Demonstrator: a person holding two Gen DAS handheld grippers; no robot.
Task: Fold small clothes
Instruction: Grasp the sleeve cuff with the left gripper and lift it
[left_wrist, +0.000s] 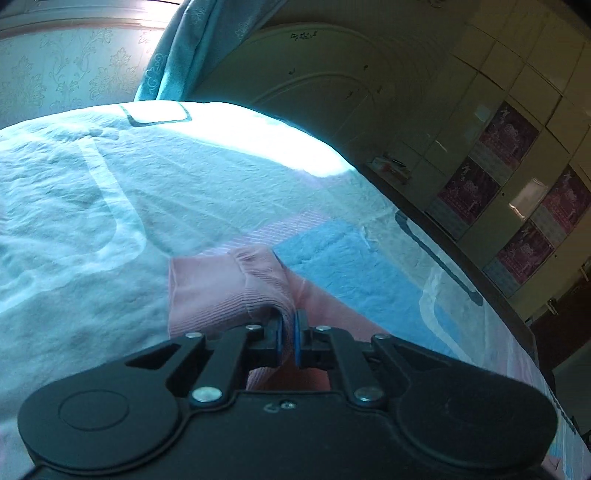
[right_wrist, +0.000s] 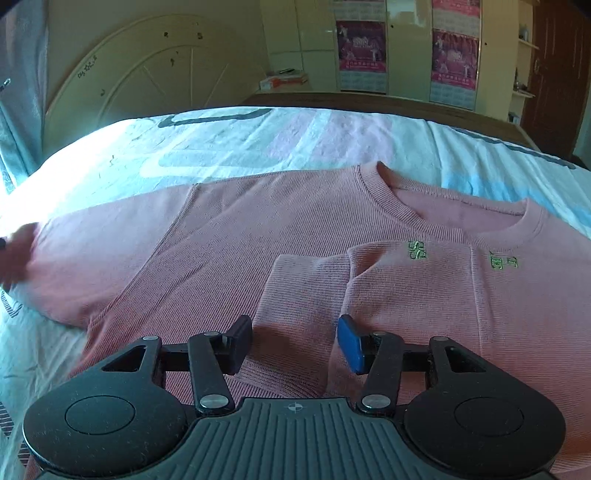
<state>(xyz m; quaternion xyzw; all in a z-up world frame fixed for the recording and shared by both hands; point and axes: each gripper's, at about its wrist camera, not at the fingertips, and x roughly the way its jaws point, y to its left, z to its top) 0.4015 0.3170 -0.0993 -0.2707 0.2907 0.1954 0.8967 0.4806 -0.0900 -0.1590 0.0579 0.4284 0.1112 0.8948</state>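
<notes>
A small pink ribbed sweater (right_wrist: 280, 229) lies flat on the bed, collar to the upper right, green embroidery on the chest. Its right sleeve is folded across the chest with the cuff (right_wrist: 306, 291) lying between the jaws of my right gripper (right_wrist: 295, 339), which is open and just above the fabric. In the left wrist view my left gripper (left_wrist: 290, 325) is shut on the other pink sleeve (left_wrist: 236, 284), bunched and lifted slightly off the bed. That sleeve's end shows blurred at the left edge of the right wrist view (right_wrist: 18, 254).
The bed sheet (left_wrist: 92, 206) is white with pink and blue patches. A cream headboard (right_wrist: 140, 77) stands behind, a teal curtain (left_wrist: 192, 55) by the window, and a wardrobe with posters (right_wrist: 406, 55) beyond the bed's far edge.
</notes>
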